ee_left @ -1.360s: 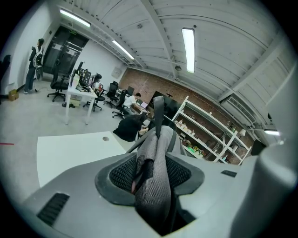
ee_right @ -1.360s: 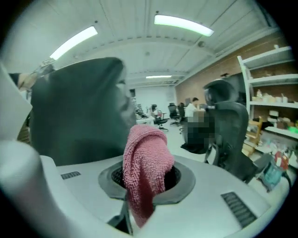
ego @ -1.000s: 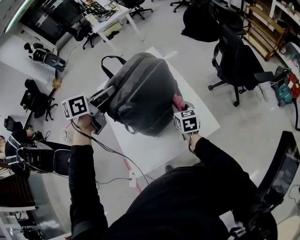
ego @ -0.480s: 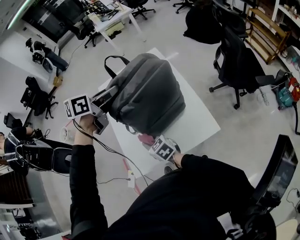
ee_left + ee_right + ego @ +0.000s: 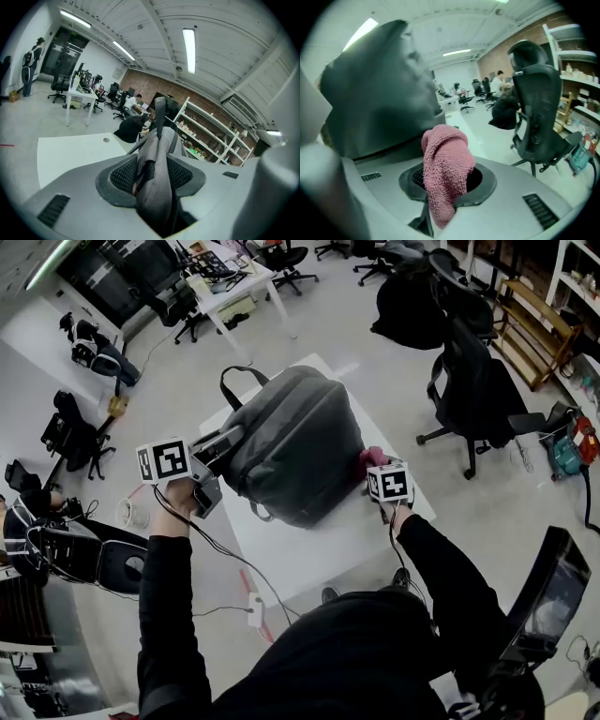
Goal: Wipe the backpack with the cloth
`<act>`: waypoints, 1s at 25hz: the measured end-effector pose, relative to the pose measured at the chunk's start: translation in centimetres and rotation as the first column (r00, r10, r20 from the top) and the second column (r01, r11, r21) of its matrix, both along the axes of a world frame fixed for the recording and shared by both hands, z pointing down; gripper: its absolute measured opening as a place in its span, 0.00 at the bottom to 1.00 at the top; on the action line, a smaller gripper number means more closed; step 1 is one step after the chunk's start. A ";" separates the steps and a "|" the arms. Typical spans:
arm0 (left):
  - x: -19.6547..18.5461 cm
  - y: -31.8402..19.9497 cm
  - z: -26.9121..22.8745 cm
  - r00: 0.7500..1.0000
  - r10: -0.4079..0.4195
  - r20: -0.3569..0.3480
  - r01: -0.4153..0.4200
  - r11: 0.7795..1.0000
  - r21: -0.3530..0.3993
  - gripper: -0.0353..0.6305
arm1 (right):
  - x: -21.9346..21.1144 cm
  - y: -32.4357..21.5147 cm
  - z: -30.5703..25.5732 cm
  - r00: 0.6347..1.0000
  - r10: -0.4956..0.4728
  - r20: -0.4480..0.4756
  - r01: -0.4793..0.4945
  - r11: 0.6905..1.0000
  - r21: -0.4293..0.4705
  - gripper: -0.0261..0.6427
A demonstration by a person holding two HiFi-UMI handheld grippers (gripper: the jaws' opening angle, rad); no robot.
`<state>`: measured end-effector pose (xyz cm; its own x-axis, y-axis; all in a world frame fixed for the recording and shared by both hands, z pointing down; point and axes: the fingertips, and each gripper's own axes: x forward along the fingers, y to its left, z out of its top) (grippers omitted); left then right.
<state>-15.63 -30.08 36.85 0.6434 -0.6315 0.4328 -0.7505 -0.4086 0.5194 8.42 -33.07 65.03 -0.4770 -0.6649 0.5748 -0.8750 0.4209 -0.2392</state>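
A grey backpack (image 5: 292, 439) lies on the white table (image 5: 328, 538), its black top handle pointing away from me. My left gripper (image 5: 221, 442) is at the bag's left edge, shut on a grey mesh strap (image 5: 154, 187) of the backpack that fills its jaws in the left gripper view. My right gripper (image 5: 376, 465) is at the bag's right side, shut on a pink terry cloth (image 5: 446, 172). The cloth (image 5: 371, 457) sits against the backpack's right flank. In the right gripper view the dark backpack (image 5: 379, 89) looms close at the left.
A black office chair (image 5: 478, 381) stands right of the table, also close by in the right gripper view as the chair (image 5: 539, 105). A desk (image 5: 230, 282) with chairs is farther back. Cables and a power strip (image 5: 253, 601) lie on the floor near the table's front edge.
Half a second ago the right gripper with the cloth was down at the table's near edge below the bag; now it is back up at the bag's right side. The left gripper held still.
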 end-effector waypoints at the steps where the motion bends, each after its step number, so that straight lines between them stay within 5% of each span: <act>1: 0.0 0.1 0.0 1.000 0.000 0.000 0.000 1.000 -0.001 0.33 | 1.7 -1.2 -0.1 0.998 0.058 -0.002 -0.058 0.998 -0.008 0.18; 4: 0.1 0.2 -0.1 1.000 -0.001 0.001 0.001 1.000 0.000 0.33 | 2.5 -1.7 0.1 0.997 0.077 -0.022 -0.077 0.997 -0.029 0.18; 11: 0.1 0.0 -0.1 1.000 -0.002 0.001 0.002 1.000 0.000 0.33 | -9.1 7.5 2.3 0.977 -0.196 0.082 0.205 0.972 -0.118 0.18; 16: 0.1 0.0 -0.1 1.000 -0.006 -0.001 0.006 1.000 0.002 0.33 | -18.1 17.4 3.1 0.847 -0.530 0.028 0.530 0.840 -0.120 0.18; 20: 0.2 0.1 -0.2 1.000 -0.005 -0.003 0.005 1.000 0.000 0.33 | -22.5 22.3 1.5 0.732 -0.678 0.068 0.681 0.729 -0.068 0.18; 22: 0.2 0.1 -0.3 1.000 -0.003 -0.005 0.003 1.000 -0.001 0.33 | -22.2 21.8 1.7 0.741 -0.666 0.082 0.671 0.738 -0.071 0.18; 25: 0.3 0.1 -0.3 1.000 -0.002 -0.005 0.002 1.000 -0.001 0.33 | -18.3 17.5 3.6 0.837 -0.541 0.081 0.547 0.828 -0.123 0.18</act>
